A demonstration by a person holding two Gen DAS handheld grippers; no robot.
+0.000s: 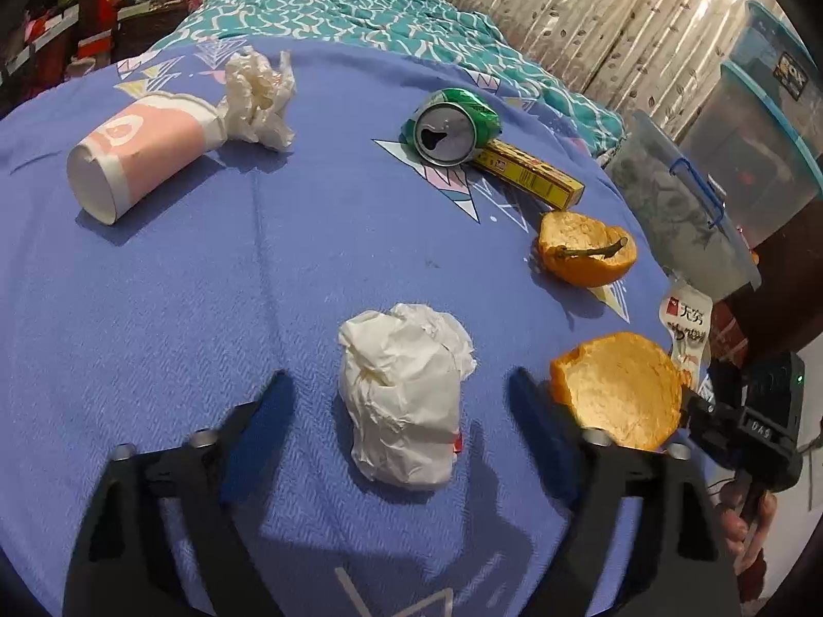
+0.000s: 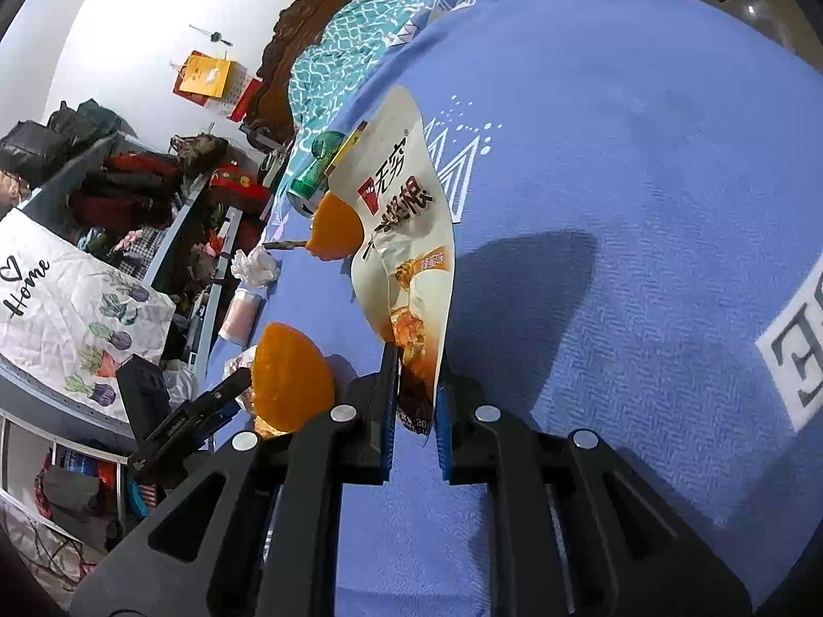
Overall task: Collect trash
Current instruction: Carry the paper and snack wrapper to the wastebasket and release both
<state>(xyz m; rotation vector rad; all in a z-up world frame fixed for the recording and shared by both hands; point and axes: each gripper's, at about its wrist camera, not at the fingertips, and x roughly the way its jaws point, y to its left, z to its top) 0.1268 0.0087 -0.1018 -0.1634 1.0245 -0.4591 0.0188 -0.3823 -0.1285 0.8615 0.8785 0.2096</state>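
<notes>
1. On the blue bedspread (image 1: 154, 308), far left in the left wrist view, a pink paper cup (image 1: 139, 154) lies on its side, with a crumpled tissue (image 1: 260, 97) touching its mouth end; both look like trash not yet collected.
2. Centre, a white paper wad (image 1: 406, 396) sits between the fingers of the left gripper (image 1: 401, 391). The jaws stand apart on either side without touching it, probably lined up to close on it next.
3. Further back, a crushed green can (image 1: 452, 126) rests against a yellow box (image 1: 530, 169), with an orange peel half (image 1: 586, 249) just beside them.
4. Right of the wad, a second peel half (image 1: 617, 391) lies hollow side up, just beside the left gripper's right finger.
5. At the right edge, the right gripper (image 2: 416, 401) has its jaws nearly together, clamped on the lower end of a snack wrapper (image 2: 401, 216). Pinched by one end, the wrapper stands up off the bedspread, likely so it can be carried away.
6. No trash bin is visible in either view.
</notes>
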